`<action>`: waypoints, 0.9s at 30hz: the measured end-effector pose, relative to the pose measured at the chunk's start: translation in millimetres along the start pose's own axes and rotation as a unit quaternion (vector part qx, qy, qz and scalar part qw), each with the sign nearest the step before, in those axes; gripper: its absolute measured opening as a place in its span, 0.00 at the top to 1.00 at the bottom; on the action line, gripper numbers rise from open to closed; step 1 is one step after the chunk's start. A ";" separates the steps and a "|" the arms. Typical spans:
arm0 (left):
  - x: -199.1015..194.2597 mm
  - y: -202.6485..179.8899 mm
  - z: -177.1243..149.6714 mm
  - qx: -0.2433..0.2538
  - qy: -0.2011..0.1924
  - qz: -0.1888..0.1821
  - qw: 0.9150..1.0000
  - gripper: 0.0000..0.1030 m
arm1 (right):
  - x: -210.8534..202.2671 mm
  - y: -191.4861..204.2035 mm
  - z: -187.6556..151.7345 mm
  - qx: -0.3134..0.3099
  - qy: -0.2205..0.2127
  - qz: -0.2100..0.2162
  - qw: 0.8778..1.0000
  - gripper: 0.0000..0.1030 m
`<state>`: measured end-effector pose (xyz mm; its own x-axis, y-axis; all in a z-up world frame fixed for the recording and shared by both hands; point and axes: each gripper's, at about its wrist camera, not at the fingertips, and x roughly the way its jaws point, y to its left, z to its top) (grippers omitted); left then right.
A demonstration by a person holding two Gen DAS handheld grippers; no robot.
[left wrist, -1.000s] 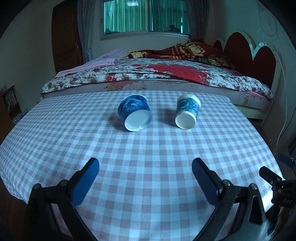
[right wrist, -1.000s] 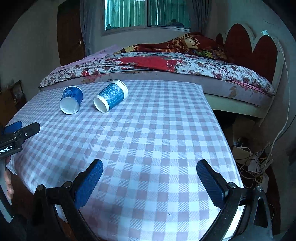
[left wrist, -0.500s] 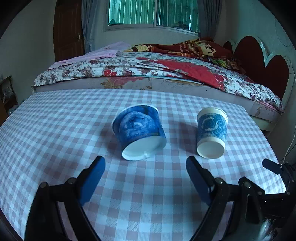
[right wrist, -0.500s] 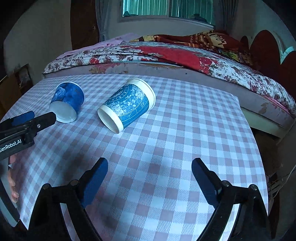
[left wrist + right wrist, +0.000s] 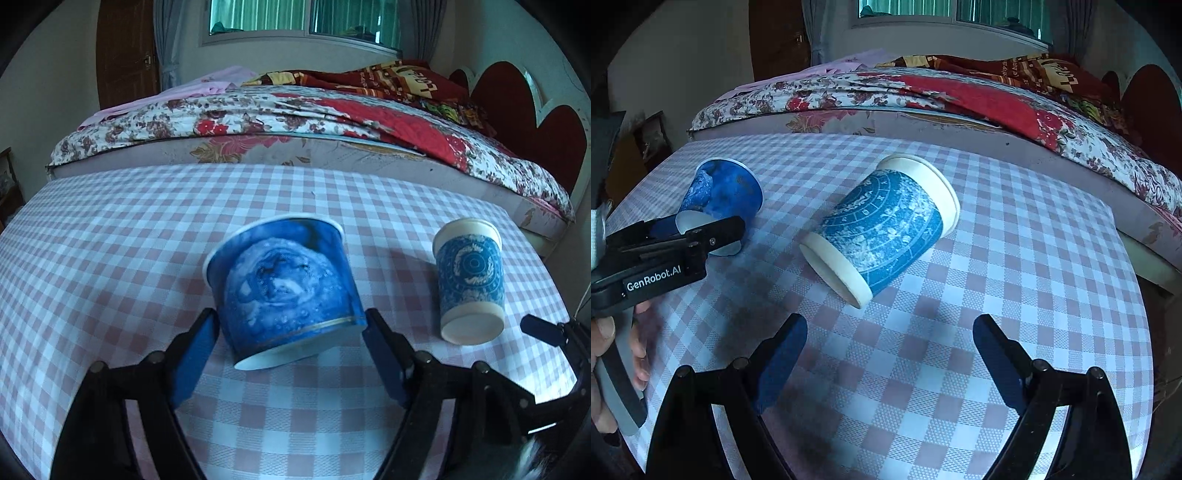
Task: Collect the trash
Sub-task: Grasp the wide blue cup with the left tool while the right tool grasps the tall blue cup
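Observation:
Two paper cups lie on their sides on the checked table, bases toward me. The wide dark blue cup (image 5: 284, 291) lies between the fingers of my left gripper (image 5: 291, 332), which is open, its pads on either side of the cup's base end and close to it. This cup also shows in the right wrist view (image 5: 724, 192), partly behind the left gripper (image 5: 665, 254). The taller blue-patterned cup with cream rims (image 5: 882, 225) lies just beyond my right gripper (image 5: 890, 336), which is open and empty. It also shows in the left wrist view (image 5: 469, 280).
The table with its pink and white checked cloth (image 5: 110, 240) ends at the right (image 5: 1137, 295) with a drop beside it. A bed with a floral and red cover (image 5: 295, 118) stands right behind the table. A window and a wooden door are farther back.
Both grippers have moved forward toward the cups. The left gripper's fingers now flank the dark blue cup and have narrowed a little. The right gripper is now close to the patterned cup.

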<state>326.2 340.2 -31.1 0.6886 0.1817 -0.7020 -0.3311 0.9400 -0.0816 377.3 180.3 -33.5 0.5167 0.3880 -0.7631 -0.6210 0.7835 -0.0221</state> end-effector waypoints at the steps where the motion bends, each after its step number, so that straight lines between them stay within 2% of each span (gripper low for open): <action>1: -1.3 3.1 -0.5 0.002 0.000 -0.005 1.000 0.23 | 2.0 2.7 2.4 0.002 0.000 0.005 1.000 0.10; 6: -8.8 12.6 -2.3 0.022 -0.005 -0.011 1.000 0.23 | 13.3 11.0 21.4 0.021 0.000 0.015 1.000 0.10; 11: -7.1 18.9 -5.1 0.017 -0.001 -0.018 1.000 0.24 | 31.0 4.8 37.6 0.082 0.014 0.042 0.996 0.10; 14: -6.1 17.7 -3.9 0.022 0.000 -0.020 1.000 0.24 | 29.9 -1.2 34.3 0.087 0.017 0.029 0.996 0.11; 17: -5.5 17.8 -3.7 0.020 0.002 -0.021 1.000 0.24 | 19.2 -12.7 27.5 0.088 0.008 0.015 0.996 0.23; 19: -6.0 18.3 -4.2 0.013 0.004 -0.020 1.000 0.24 | 15.4 -21.1 24.8 0.095 0.010 0.012 0.995 0.26; 23: -7.5 20.6 -4.8 0.005 0.006 -0.009 1.000 0.23 | 11.1 -26.8 29.0 0.104 0.002 0.009 0.995 0.27; 27: -2.2 19.9 -2.9 -0.006 0.015 -0.007 1.000 0.23 | 25.4 -26.1 38.6 0.098 0.021 0.001 0.995 0.27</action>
<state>316.2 357.6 -33.3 0.6732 0.1585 -0.7223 -0.3285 0.9392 -0.1001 429.4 188.4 -27.4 0.4882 0.3730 -0.7890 -0.4935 0.8637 0.1029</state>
